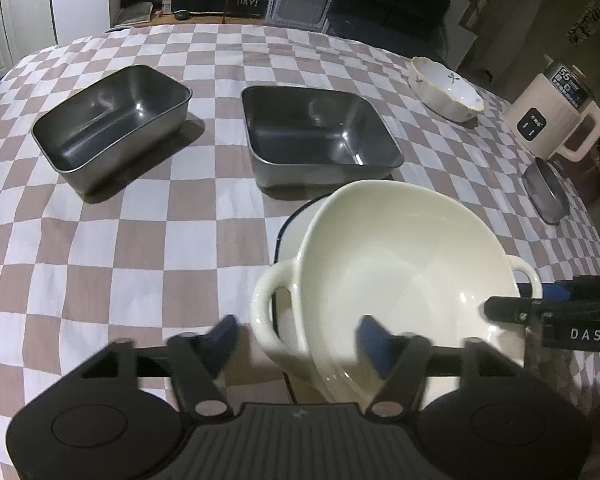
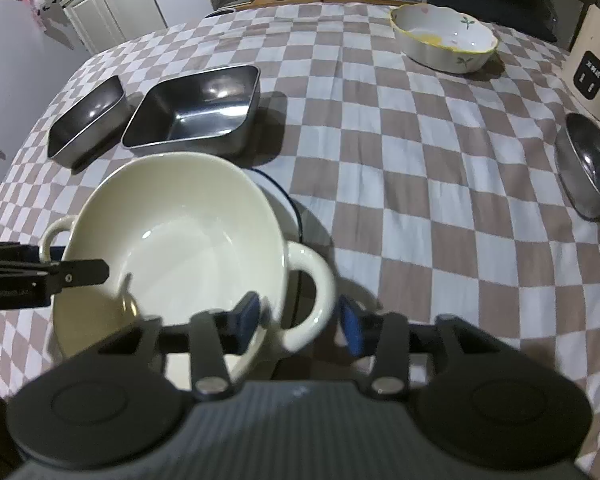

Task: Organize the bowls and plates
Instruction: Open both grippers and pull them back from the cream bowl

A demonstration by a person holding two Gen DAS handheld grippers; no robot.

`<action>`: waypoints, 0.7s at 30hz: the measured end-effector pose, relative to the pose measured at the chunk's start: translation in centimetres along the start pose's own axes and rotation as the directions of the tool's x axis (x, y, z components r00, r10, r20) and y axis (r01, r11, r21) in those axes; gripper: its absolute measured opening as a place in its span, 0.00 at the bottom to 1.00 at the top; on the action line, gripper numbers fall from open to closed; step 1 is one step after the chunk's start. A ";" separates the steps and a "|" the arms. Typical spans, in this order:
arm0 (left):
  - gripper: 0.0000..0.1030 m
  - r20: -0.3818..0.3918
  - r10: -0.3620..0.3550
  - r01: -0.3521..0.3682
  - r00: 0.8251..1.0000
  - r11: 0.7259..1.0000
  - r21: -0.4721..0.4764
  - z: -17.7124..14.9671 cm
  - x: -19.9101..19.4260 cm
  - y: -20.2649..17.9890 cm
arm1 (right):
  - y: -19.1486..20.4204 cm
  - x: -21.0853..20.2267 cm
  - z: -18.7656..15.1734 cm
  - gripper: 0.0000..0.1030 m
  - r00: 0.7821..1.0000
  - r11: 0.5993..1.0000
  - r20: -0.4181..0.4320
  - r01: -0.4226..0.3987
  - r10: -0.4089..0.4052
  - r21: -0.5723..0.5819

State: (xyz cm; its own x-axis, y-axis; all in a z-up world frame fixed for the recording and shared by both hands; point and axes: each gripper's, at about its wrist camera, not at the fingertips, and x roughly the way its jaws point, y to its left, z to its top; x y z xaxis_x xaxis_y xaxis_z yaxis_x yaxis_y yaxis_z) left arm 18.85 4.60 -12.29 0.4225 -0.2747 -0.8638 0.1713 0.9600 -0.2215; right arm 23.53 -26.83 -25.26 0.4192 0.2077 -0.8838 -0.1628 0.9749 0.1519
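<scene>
A cream two-handled bowl (image 1: 404,264) (image 2: 172,240) is tilted above a white plate with a dark blue rim (image 1: 296,224) (image 2: 284,200). My left gripper (image 1: 300,340) is open, its fingers on either side of the bowl's left handle and wall. My right gripper (image 2: 300,320) is open around the bowl's right handle (image 2: 312,288), one finger inside the rim. Each gripper shows from the side in the other's view. Two empty steel rectangular trays (image 1: 112,124) (image 1: 320,132) sit beyond; they also show in the right wrist view (image 2: 88,120) (image 2: 196,112).
A flowered scalloped bowl (image 1: 444,88) (image 2: 444,38) stands at the far right of the checkered tablecloth (image 1: 140,240). A round steel dish (image 1: 546,192) (image 2: 588,164) lies at the right edge, next to a cream kettle (image 1: 552,116). Boxes and cabinets stand behind the table.
</scene>
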 end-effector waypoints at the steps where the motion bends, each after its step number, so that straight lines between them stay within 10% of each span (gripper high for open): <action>1: 0.76 0.003 0.001 -0.001 1.000 1.000 0.007 0.0 -0.1 -0.2 | 0.0 0.0 0.0 0.59 1.000 1.000 0.002 -0.004 0.004 -0.005; 13: 1.00 0.029 0.026 -0.027 0.999 0.999 0.020 0.0 -1.1 -0.4 | -0.5 -1.3 -0.3 1.00 0.997 0.999 0.062 -0.034 0.034 0.009; 21: 1.00 0.089 0.011 -0.015 0.996 0.998 0.053 0.8 -2.8 -2.2 | -1.2 -3.3 0.1 1.00 0.991 0.999 0.125 -0.046 0.043 0.019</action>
State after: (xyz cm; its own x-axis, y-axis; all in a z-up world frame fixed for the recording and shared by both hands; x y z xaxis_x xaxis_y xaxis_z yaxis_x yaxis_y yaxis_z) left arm 18.01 3.25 -9.01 0.5017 -0.2682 -0.8224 0.2116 0.9599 -0.1839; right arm 22.41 -28.68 -22.45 0.5201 0.2583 -0.8141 -0.1651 0.9656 0.2008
